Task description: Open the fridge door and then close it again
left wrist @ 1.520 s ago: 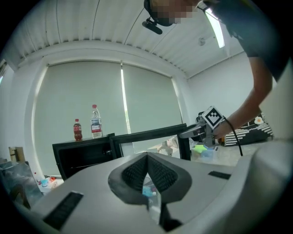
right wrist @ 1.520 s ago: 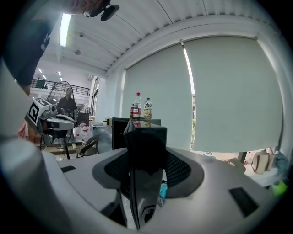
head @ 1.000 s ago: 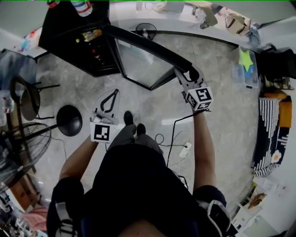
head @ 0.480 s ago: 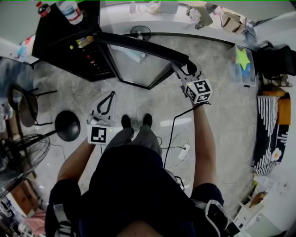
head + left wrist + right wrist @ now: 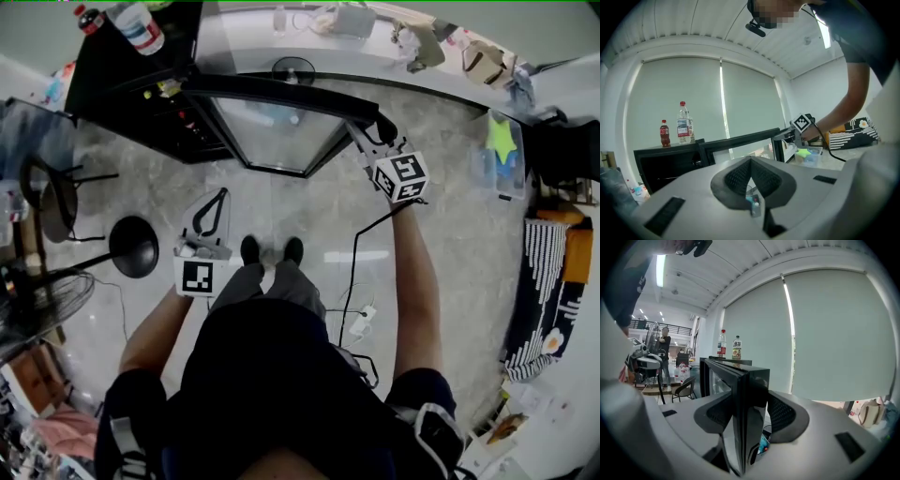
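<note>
The fridge door (image 5: 751,380) stands open, swung well out from the black fridge (image 5: 131,75) at the upper left of the head view. Its glass pane hangs over the pale stone floor (image 5: 309,220). The dark top edge of the door runs as one long line from the hinge at the fridge's corner out to the right. That line ends at the door's free upright edge.

The right gripper (image 5: 377,139) is at that free edge. In its own view the fingers (image 5: 787,416) stand apart with the thick black edge between them, one pad on each face, so they grasp the door itself. The gripper points nearly level along the door's plane toward the hinge, so the door's length lies straight ahead of the fingers.

Any swing, whether wider open or back to shut, will probably be an arc about that hinge. The hand would then have to travel sideways across the door's line rather than push along it. The right hand is plainly the one on the job.

The left gripper (image 5: 221,195) hangs low, well apart from the door and in front of the person's feet. Its fingers are clenched together on nothing. Two bottles (image 5: 141,26) stand on the fridge's top.
</note>
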`<state>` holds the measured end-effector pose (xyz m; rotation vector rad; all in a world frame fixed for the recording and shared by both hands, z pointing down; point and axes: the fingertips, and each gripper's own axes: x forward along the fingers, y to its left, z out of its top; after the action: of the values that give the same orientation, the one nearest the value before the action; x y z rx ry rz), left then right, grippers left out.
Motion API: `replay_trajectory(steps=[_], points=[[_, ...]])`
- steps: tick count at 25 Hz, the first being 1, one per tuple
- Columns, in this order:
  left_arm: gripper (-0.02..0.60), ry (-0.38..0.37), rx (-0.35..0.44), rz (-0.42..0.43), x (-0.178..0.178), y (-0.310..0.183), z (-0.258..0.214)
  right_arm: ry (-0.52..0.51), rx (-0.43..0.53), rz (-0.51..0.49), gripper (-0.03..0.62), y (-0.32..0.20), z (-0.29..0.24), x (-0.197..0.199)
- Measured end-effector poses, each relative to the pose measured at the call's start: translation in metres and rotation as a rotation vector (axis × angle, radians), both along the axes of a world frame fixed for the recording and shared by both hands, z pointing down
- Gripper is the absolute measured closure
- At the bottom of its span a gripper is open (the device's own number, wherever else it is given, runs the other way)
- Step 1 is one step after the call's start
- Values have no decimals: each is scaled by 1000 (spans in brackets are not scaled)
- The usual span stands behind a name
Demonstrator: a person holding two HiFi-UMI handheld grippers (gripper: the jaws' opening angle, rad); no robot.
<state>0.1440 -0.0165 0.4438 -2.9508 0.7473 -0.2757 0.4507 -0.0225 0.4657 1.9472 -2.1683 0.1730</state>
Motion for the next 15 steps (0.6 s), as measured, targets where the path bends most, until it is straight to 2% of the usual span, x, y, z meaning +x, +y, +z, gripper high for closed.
replay_trajectory(steps=[7, 15], points=[[560, -8, 16, -30, 9, -3, -1, -31, 23, -35, 370, -29, 3, 26], [560, -34, 27, -55, 12, -12, 1, -7, 0, -78, 370, -58, 4, 43]])
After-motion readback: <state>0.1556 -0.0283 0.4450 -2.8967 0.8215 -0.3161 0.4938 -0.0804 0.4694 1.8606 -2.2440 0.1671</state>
